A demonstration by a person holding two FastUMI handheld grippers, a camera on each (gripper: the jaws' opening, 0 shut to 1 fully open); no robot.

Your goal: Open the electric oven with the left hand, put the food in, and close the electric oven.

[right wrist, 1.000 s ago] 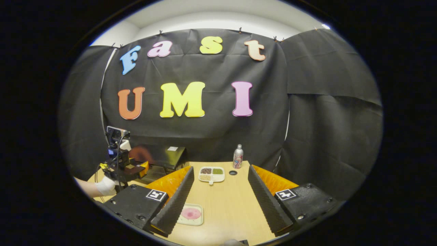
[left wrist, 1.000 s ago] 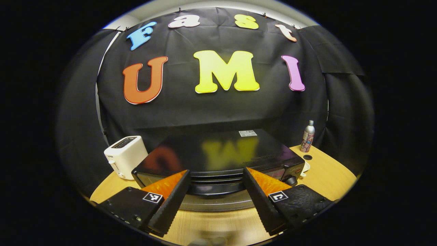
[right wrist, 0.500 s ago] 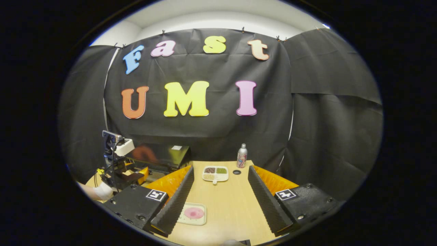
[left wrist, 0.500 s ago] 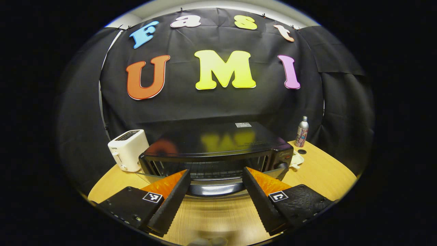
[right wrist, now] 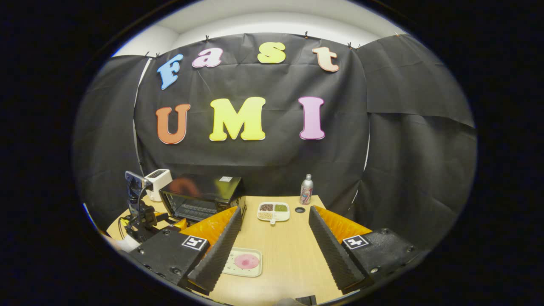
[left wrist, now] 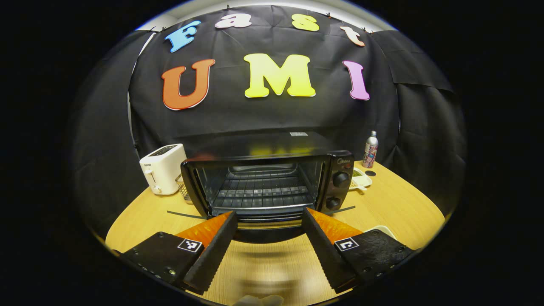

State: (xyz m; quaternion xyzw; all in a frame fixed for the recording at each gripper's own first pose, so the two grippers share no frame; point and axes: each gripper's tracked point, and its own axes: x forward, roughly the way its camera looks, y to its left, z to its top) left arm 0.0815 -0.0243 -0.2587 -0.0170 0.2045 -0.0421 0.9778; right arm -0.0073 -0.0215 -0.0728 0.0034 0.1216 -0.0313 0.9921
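The electric oven is seen at the worktop's far edge, its door swung down flat and the rack exposed. The left tool is spread wide, holding nothing, just before the door's front lip. The right tool is likewise wide and empty above the tray of food near the front edge. The tray should be gripped by its rim, kept level, and slid in above the lowered door.

Even overhead light, glossy oven top mirroring colours, strong fisheye bending, near table blurred
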